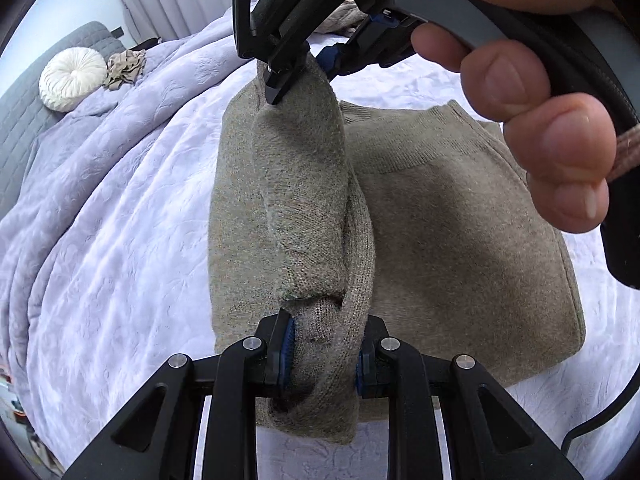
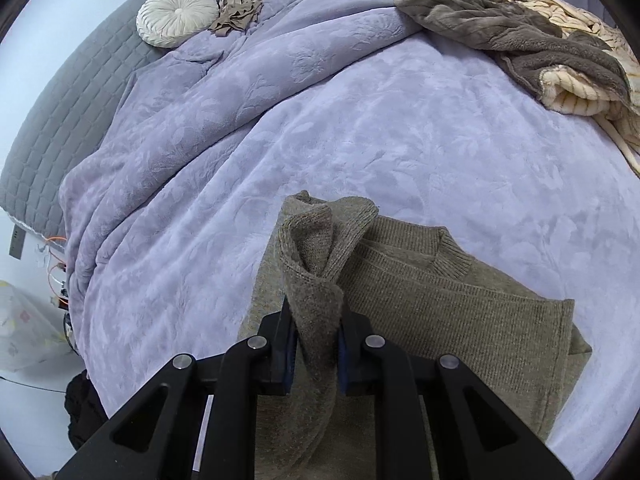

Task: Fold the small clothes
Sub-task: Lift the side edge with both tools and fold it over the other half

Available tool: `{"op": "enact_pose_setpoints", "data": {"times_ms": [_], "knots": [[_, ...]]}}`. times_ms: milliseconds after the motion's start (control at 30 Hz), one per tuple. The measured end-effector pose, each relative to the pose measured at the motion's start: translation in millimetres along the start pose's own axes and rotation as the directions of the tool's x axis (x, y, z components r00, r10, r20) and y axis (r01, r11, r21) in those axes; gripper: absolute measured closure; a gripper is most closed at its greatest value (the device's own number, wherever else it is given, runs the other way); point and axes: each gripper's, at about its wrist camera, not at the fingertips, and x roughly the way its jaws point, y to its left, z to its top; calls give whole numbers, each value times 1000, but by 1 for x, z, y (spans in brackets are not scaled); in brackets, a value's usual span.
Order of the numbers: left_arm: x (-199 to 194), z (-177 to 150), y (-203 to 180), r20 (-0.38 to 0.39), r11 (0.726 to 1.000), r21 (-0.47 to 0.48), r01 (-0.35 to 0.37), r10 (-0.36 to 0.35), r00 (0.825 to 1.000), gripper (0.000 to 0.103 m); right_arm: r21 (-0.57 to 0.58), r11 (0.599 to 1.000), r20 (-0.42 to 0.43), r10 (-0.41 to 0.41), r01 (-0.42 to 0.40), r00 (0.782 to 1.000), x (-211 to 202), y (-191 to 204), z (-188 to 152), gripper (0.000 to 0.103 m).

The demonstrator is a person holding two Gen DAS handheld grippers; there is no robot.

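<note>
A small olive-brown knit sweater [image 1: 448, 216] lies on a lavender bedspread [image 1: 120, 208]. My left gripper [image 1: 325, 354] is shut on the sweater's near edge, with a fold bunched between its blue pads. My right gripper [image 1: 298, 74] shows at the top of the left wrist view, shut on the far end of the same raised fold. In the right wrist view my right gripper [image 2: 316, 354] pinches a bunched strip of the sweater [image 2: 452, 304], whose ribbed collar [image 2: 450, 258] lies to the right.
A round cream cushion [image 2: 176, 14] and a crumpled tan garment [image 2: 238, 10] lie at the far left by a grey quilted headboard [image 2: 80, 84]. A heap of brown and cream fleece blankets [image 2: 532, 40] lies at the far right. The bed's left edge drops to the floor [image 2: 32, 400].
</note>
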Motion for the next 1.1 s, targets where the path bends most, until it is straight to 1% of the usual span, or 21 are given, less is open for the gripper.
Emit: {"op": "enact_pose_setpoints", "data": {"times_ms": [100,267,500,667,833,1000,1100], "knots": [[-1,-2,1,-1,999,28,-24,24,1000,79,6,1000,19,29,-29,999,-8,-12,-6,86],[3,-4,-17,-5,997,66,-50,50,999,79,15,998,50,61,-62,997,-21,-34,-17,86],[-4,-5,-37,-4,991,119,-63,63,998,79,39,995,95,86,-90,992,-41,-66,-31,86],[-7,-4,-60,-3,986,161,-51,53,999,79,69,993,116,85,-93,990,-53,-91,-42,86],[-13,1,-77,-7,983,183,-30,32,999,79,77,992,137,85,-96,987,-67,-109,-52,86],[-18,2,-87,-1,976,216,-11,11,1000,79,88,991,156,84,-99,984,-78,-125,-60,86],[-12,1,-91,-12,973,230,-10,13,1000,79,96,991,157,82,-98,984,-79,-136,-65,86]]}}
